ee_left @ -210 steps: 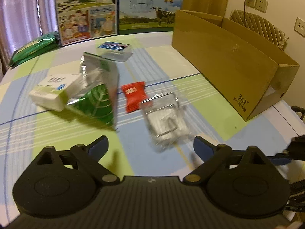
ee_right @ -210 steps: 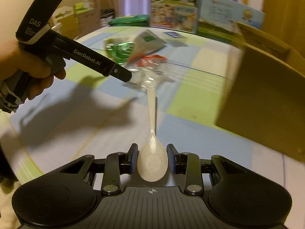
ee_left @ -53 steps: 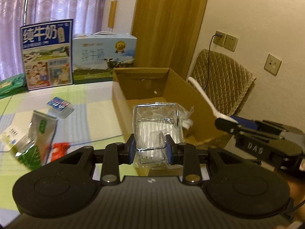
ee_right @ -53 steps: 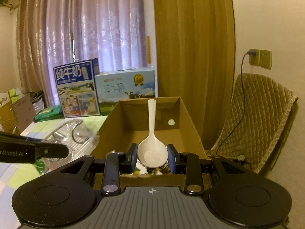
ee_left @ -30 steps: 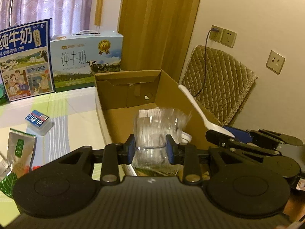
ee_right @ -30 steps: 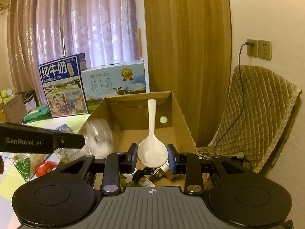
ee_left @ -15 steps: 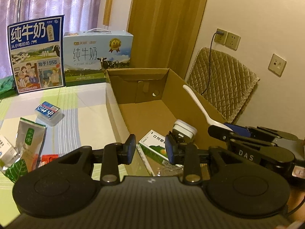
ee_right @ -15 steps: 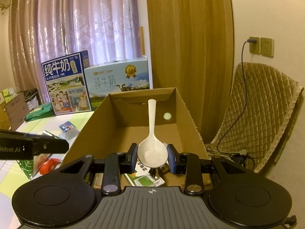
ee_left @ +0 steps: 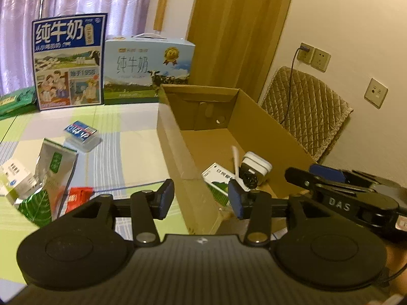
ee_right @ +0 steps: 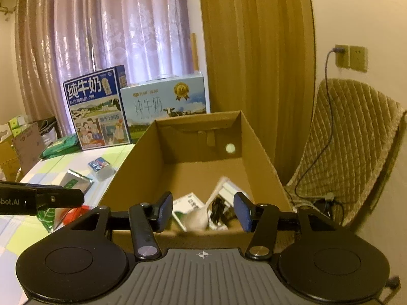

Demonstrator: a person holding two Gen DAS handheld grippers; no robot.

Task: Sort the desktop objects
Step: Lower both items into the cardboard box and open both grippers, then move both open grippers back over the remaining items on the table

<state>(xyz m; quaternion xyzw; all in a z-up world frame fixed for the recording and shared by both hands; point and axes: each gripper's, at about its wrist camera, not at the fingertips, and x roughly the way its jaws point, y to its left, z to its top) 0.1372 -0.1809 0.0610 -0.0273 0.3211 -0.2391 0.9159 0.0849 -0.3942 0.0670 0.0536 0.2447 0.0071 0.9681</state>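
Inside cardboard box [ee_right: 257,152], white spoon [ee_right: 203,216] lies below spread-open right hand-held gripper [ee_right: 203,211].

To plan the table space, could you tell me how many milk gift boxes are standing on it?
2. A dark-blue milk box stands at the far edge of the table, a light-blue milk box beside it, behind the cardboard box. Others may be hidden outside the views.

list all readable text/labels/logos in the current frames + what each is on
"纯牛奶": tall blue milk carton
"1956": same carton, lower panel; rest of that line unclear
"纯牛奶": light blue milk gift box
"DAS": right gripper body, left wrist view
"bot.AI", cut off by the frame edge: left gripper body, right wrist view
Too blurred to read: small blue-label pack, green-white box in the cardboard box, table packets.
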